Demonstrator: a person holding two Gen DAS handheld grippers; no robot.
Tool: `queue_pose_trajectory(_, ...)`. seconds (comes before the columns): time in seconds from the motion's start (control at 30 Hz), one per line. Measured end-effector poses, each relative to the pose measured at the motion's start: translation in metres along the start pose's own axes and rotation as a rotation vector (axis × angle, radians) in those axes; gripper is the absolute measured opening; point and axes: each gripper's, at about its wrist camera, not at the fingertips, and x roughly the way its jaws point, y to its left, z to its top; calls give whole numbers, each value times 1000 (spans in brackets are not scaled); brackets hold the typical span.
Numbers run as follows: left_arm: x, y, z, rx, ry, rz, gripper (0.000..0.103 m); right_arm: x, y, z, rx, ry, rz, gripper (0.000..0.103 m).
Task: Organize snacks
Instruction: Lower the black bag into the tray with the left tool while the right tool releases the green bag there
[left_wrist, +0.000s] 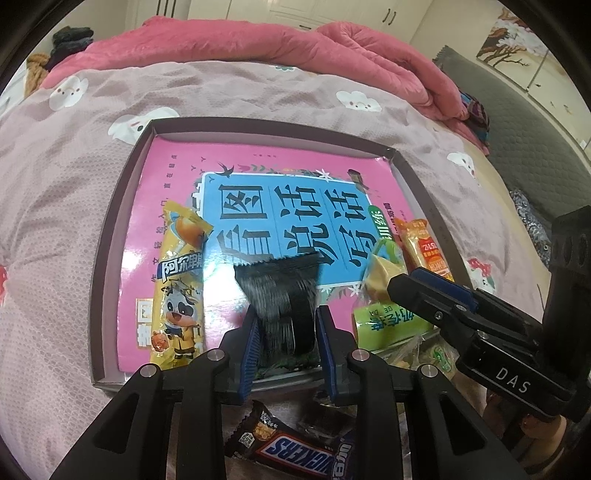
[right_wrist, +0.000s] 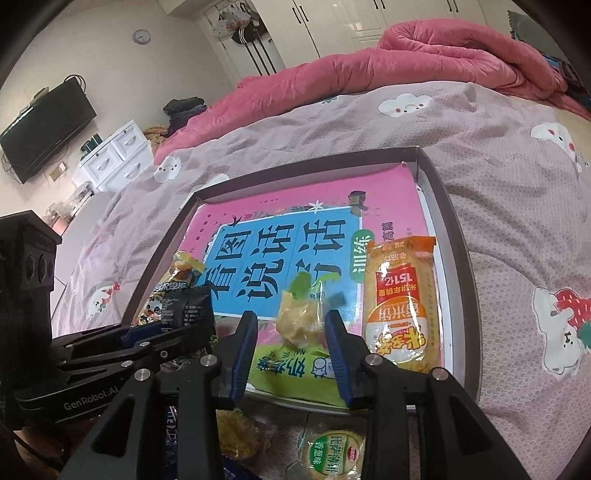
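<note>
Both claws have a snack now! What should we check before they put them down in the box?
1. Left claw grips the black packet: ok.
2. Right claw grips the green packet: ok.
3. Box sits flat on the bed: ok.
4. Free space on the pink book inside the box: ok.
5. Claws clear of each other: ok, but close.
6. Snacks still outside, like the chocolate bar: not ok.

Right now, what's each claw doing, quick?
Left claw: shut on a black snack packet.
Right claw: shut on a green and yellow snack packet.
</note>
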Motion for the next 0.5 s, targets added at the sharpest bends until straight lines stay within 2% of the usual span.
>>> queue_pose_trajectory(0.1, -1, 0, 0, -2, -2, -6, 35, 0, 1, 0, 1, 0, 4, 38)
queue_pose_trajectory(0.5, -10, 1, -1, -4, -12, -15, 38, -6, -1, 1, 8, -14, -7, 38)
